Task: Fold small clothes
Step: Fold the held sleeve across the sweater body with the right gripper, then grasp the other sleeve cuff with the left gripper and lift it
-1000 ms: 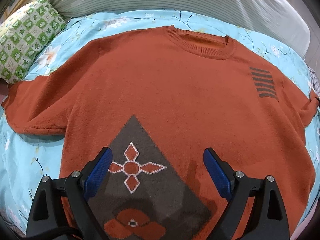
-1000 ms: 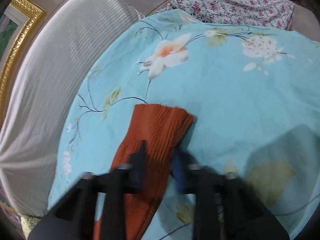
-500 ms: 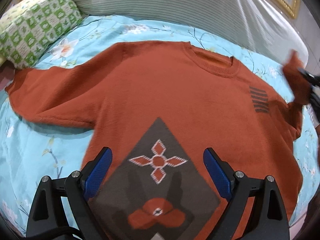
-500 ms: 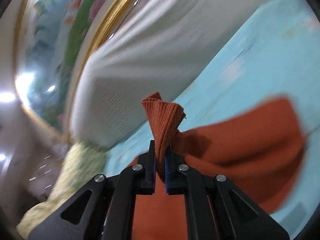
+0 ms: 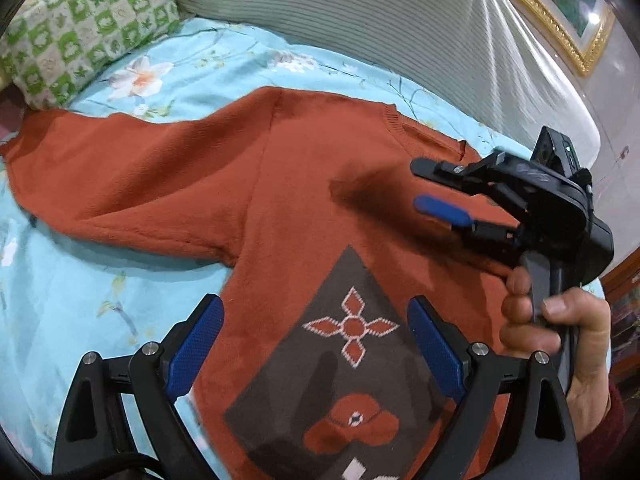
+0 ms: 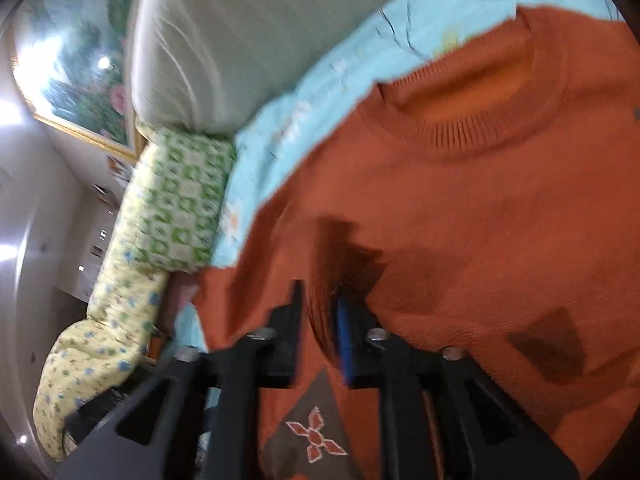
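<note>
Rust-orange sweater (image 5: 256, 184) lies flat on the bed (image 5: 60, 280); right gripper (image 5: 430, 188), jaws just parted, releases the sleeve folded across the chest (left gripper (image 5: 316, 344) spread, empty). Next: the far sleeve.

A light-blue floral sheet (image 5: 72, 264) covers the bed. At its far edge lies a long grey-white striped bolster (image 5: 360, 20). A green-checked pillow (image 5: 80, 20) sits at the bolster's left end. A gold-framed painting (image 5: 560, 12) hangs behind the bolster.
</note>
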`<state>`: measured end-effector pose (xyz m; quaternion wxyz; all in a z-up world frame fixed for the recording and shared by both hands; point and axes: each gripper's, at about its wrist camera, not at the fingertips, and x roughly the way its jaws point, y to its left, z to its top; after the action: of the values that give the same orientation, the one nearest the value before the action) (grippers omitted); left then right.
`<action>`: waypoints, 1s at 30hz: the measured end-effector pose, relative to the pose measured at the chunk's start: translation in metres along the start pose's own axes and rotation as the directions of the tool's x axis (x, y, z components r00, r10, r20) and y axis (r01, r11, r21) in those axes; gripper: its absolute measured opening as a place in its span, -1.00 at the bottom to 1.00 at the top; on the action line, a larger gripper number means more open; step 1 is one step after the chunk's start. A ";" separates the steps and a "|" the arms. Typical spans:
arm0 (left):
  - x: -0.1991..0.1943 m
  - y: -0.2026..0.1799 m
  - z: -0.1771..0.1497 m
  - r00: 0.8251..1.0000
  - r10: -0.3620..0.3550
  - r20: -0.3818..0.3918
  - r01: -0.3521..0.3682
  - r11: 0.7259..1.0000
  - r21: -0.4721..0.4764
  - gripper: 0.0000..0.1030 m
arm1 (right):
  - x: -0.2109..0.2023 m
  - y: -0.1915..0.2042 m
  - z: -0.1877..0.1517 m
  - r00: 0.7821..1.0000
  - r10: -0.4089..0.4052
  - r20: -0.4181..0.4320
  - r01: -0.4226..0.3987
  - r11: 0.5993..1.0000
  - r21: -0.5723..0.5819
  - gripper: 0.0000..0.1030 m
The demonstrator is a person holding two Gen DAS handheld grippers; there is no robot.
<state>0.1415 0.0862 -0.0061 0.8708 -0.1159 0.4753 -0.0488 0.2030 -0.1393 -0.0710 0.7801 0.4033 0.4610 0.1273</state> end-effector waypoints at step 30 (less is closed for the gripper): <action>0.054 -0.030 0.067 0.940 -0.308 0.147 0.309 0.951 0.017 -0.89 | -0.226 -0.052 -0.072 0.871 -0.230 0.433 0.215 0.973 0.085 0.20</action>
<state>0.2278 0.0576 -0.0077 0.8848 -0.1949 0.3858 -0.1742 0.0123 -0.2644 0.0117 0.8665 0.3790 0.3182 -0.0655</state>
